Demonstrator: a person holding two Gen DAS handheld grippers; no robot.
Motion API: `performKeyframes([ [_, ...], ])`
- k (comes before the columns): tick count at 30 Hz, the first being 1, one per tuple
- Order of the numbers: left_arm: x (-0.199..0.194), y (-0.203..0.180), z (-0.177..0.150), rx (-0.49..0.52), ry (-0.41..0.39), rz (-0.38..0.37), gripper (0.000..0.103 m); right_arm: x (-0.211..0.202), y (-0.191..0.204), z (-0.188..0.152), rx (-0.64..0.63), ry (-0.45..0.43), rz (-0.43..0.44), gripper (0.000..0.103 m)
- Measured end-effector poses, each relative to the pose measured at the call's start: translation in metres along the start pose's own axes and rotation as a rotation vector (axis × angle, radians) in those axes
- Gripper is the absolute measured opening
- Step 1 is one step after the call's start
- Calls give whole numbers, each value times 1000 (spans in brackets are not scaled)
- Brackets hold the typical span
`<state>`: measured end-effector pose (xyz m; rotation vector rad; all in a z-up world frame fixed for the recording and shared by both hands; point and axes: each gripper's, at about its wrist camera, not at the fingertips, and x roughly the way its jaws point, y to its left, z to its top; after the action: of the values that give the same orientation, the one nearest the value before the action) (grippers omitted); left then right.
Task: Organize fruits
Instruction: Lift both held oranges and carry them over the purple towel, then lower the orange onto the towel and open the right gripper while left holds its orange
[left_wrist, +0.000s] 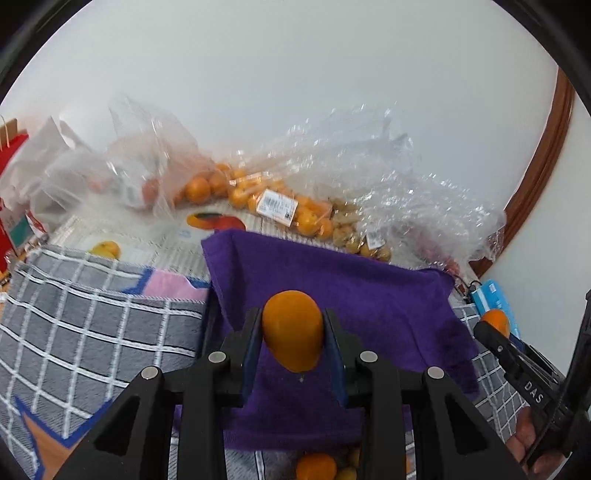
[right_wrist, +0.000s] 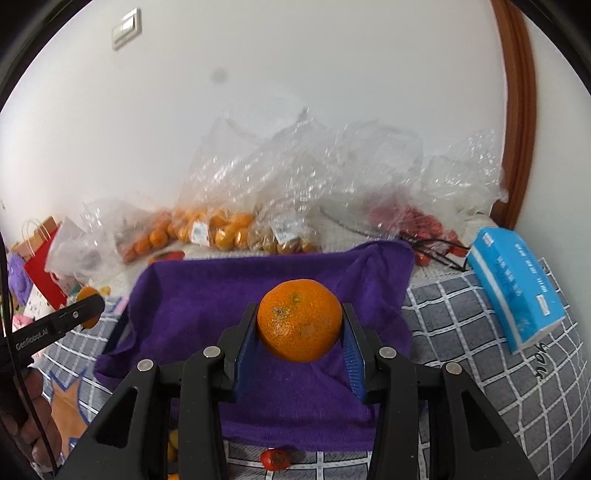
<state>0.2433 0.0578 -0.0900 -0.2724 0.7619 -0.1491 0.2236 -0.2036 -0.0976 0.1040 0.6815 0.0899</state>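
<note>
home | checked blanket (right_wrist: 480, 332) | wall switch (right_wrist: 126, 28) | wooden door frame (right_wrist: 517, 110)

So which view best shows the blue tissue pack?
The right wrist view: the blue tissue pack lies whole and unobstructed on the grey checked blanket. In the left wrist view only a sliver shows at the right edge, behind the right gripper.
</note>
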Motion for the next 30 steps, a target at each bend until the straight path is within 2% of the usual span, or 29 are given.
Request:
performKeyframes([
  [3,15,4,-7,-10,13,3,31,11,-4,-7,3,19,11,42],
  [10,38,2,-15,12,44,37,31,41,-16,-21,27,99,-31,42],
  [14,41,-3,-20,21,38,17,31,51,-18,-29,31,132,-44,42],
  [17,49,-6,-23,40,56,38,31,57,-16,-31,24,139,-45,42],
  [22,57,-1,-24,16,99,25,31,66,-14,-31,0,163,-41,42],
  [30,65,-8,-29,76,142,64,31,68,-13,-32,-33,163,-74,42],
])
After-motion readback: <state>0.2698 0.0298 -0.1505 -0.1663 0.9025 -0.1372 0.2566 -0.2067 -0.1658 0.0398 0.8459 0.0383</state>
